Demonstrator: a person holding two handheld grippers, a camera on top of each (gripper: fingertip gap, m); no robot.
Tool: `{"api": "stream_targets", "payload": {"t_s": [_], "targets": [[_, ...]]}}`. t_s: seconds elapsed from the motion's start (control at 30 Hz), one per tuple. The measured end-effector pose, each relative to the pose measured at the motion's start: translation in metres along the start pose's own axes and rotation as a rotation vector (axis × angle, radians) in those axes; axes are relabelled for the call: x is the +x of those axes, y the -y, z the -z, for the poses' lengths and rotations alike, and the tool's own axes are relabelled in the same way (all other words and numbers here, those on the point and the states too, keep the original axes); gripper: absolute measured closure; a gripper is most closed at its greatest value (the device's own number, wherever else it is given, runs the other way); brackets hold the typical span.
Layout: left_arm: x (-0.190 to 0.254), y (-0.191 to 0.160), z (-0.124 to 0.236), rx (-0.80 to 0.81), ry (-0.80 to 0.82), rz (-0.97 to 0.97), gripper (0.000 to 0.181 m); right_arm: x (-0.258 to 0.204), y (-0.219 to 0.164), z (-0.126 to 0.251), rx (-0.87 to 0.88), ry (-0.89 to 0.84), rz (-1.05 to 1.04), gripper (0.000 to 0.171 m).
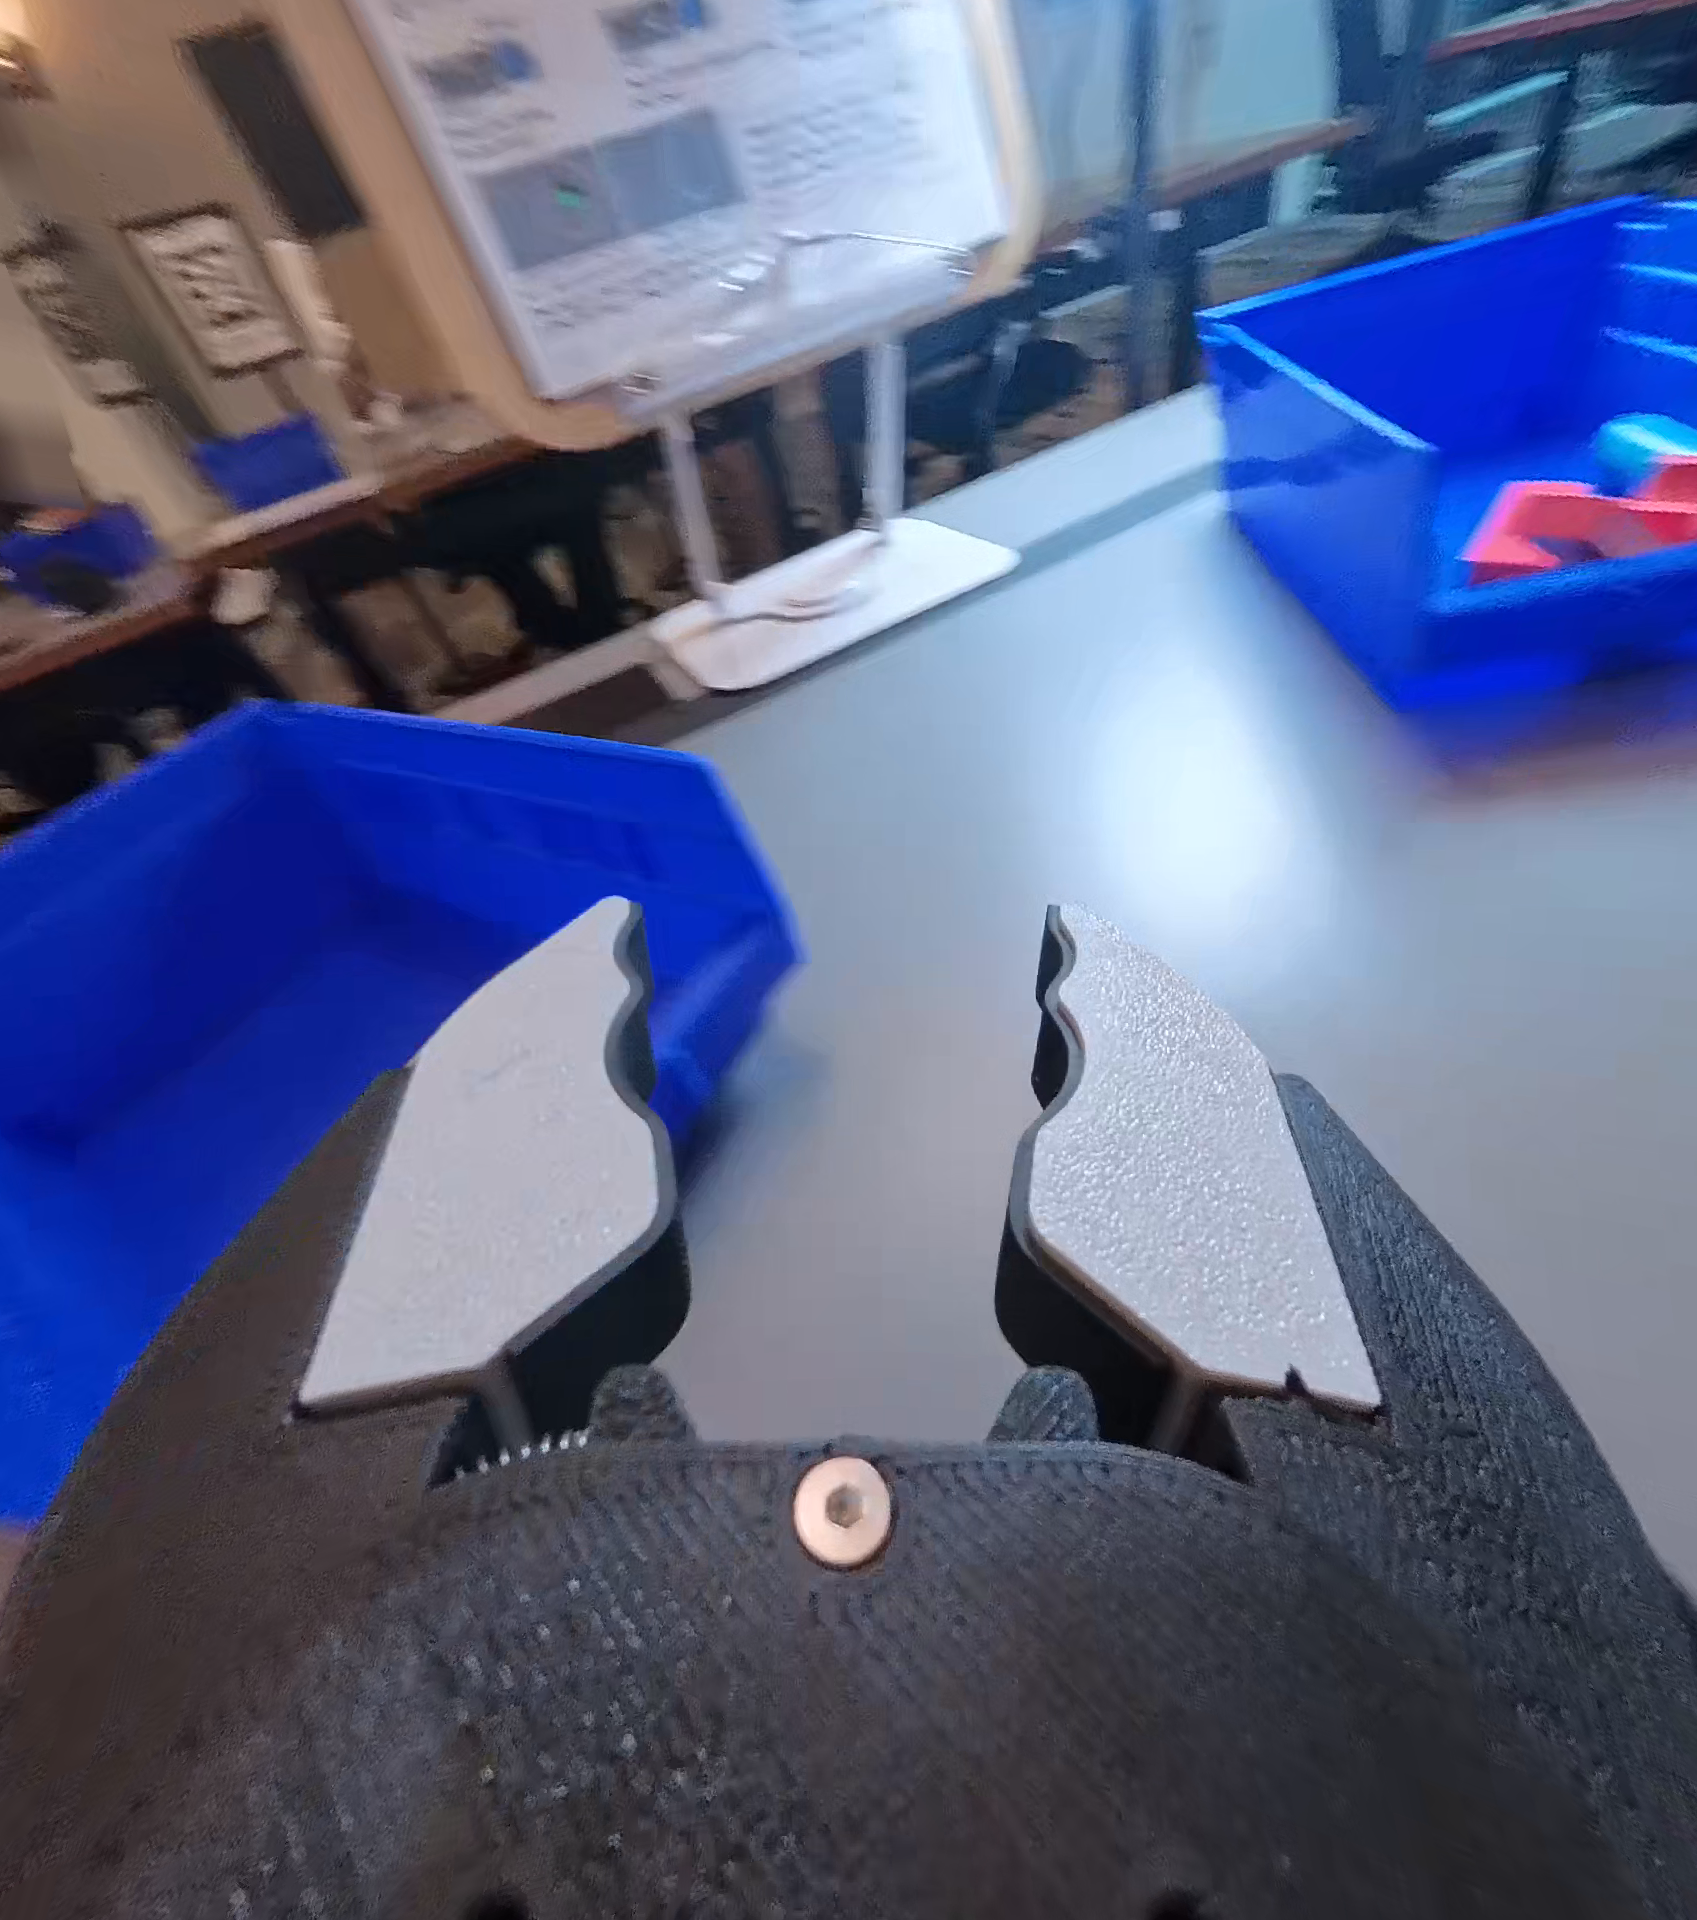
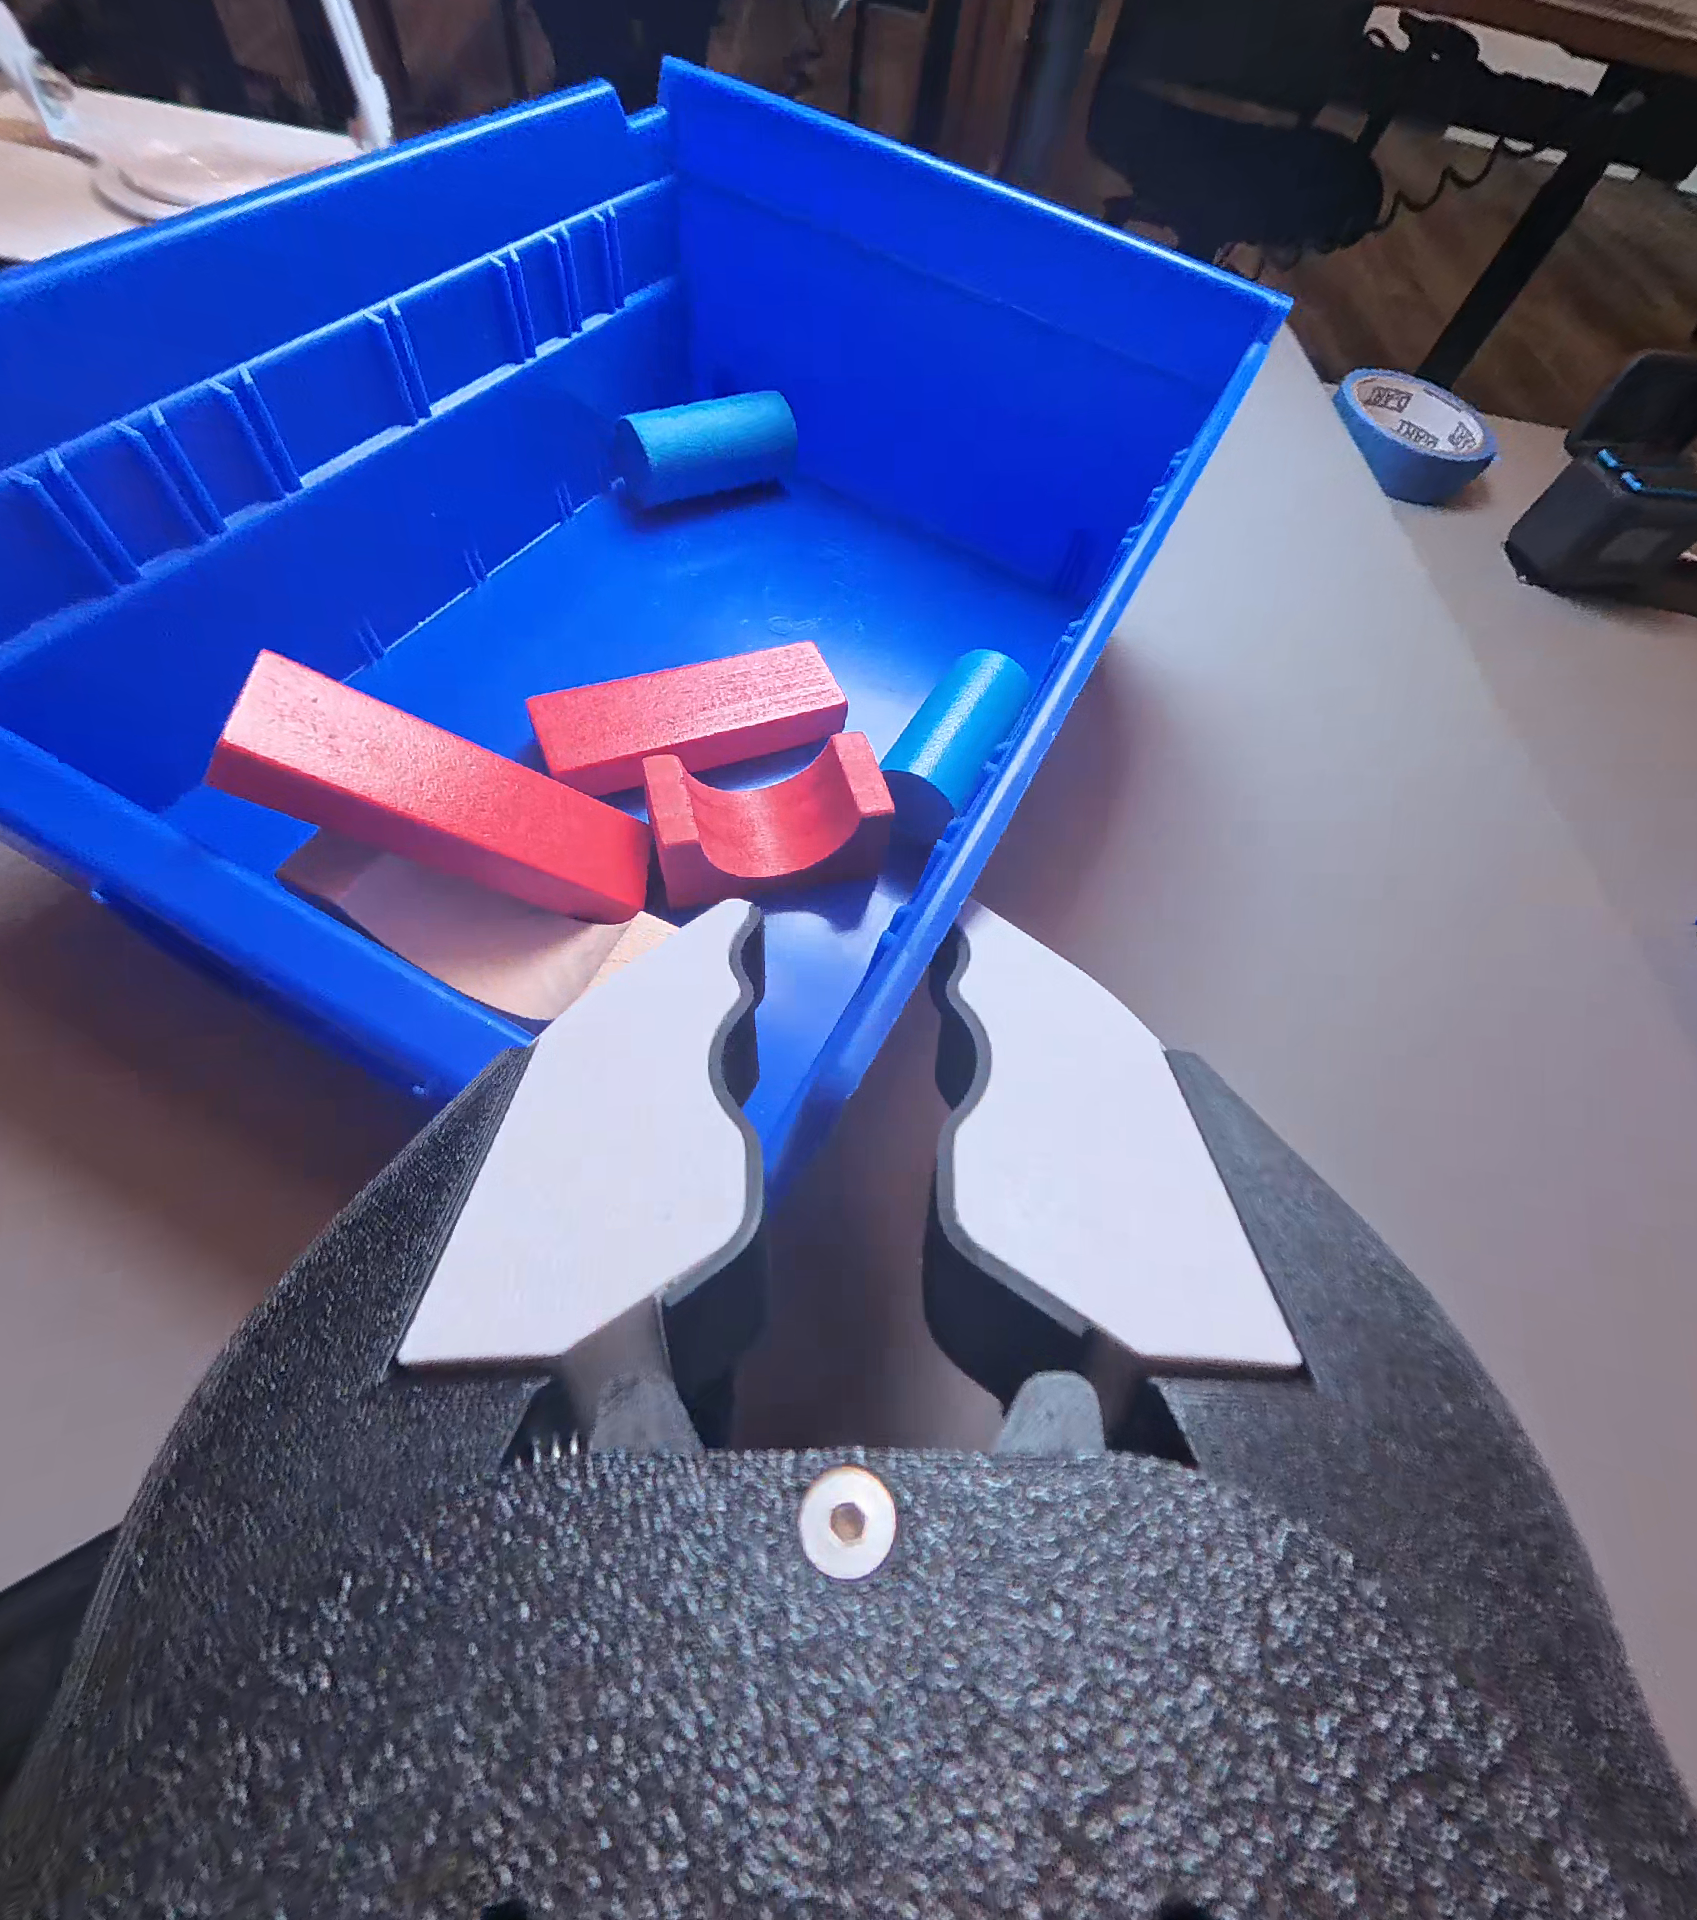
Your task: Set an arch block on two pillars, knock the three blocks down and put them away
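Both sets of jaws stand apart and hold nothing: left gripper (image 1: pixel 842 914) hovers over bare grey table (image 1: pixel 1187 935), right gripper (image 2: pixel 844 920) straddles the near corner of the big blue bin (image 2: pixel 979 260). Largest first inside that bin: long red plank (image 2: pixel 428 784), shorter red bar (image 2: pixel 686 712), red arch block (image 2: pixel 769 821) lying curve-up, two blue cylinders, one by the right wall (image 2: pixel 958 732), one at the back (image 2: pixel 704 449). Blocks look like painted wood, so likely light, rigid, a bit slick; best grip on the arch is across its flat side faces, cylinders may roll. Only the left view shows a second, apparently empty blue bin (image 1: pixel 200 987) and a white sign stand (image 1: pixel 823 592); only the right view shows the blue tape roll (image 2: pixel 1415 436) and a black case (image 2: pixel 1633 520).
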State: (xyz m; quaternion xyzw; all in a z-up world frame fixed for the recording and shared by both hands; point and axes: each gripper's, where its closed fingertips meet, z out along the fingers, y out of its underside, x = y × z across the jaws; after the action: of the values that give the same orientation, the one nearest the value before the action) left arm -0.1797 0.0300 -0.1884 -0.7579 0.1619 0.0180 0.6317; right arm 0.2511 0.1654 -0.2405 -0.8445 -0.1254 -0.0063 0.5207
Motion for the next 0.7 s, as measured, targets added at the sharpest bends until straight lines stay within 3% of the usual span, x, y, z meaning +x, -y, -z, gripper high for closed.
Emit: {"api": "stream_targets", "payload": {"t_s": [0.13,0.23,0.37,0.47,0.6,0.7], "targets": [[-0.106,0.016,0.039,0.039,0.324,-0.008,0.108,-0.014,-0.002,0.007,0.009,0.021,0.029,0.142],[-0.159,-0.003,0.062,-0.049,0.437,0.048,0.103,-0.022,-0.002,0.01,0.011,0.039,0.043,0.144],[-0.149,-0.058,0.039,-0.175,0.25,0.254,0.098,-0.032,-0.002,0.013,0.013,0.059,0.065,0.143],[-0.151,-0.089,0.018,-0.232,0.254,0.253,0.105,-0.04,-0.003,0.016,0.018,0.078,0.079,0.142],[-0.163,-0.1,0.013,-0.277,0.301,0.191,0.125,-0.045,-0.001,0.015,0.027,0.114,0.073,0.144],[-0.165,-0.099,0.011,-0.247,0.259,0.268,0.139,-0.044,-0.002,0.015,0.032,0.139,0.051,0.148]]}}
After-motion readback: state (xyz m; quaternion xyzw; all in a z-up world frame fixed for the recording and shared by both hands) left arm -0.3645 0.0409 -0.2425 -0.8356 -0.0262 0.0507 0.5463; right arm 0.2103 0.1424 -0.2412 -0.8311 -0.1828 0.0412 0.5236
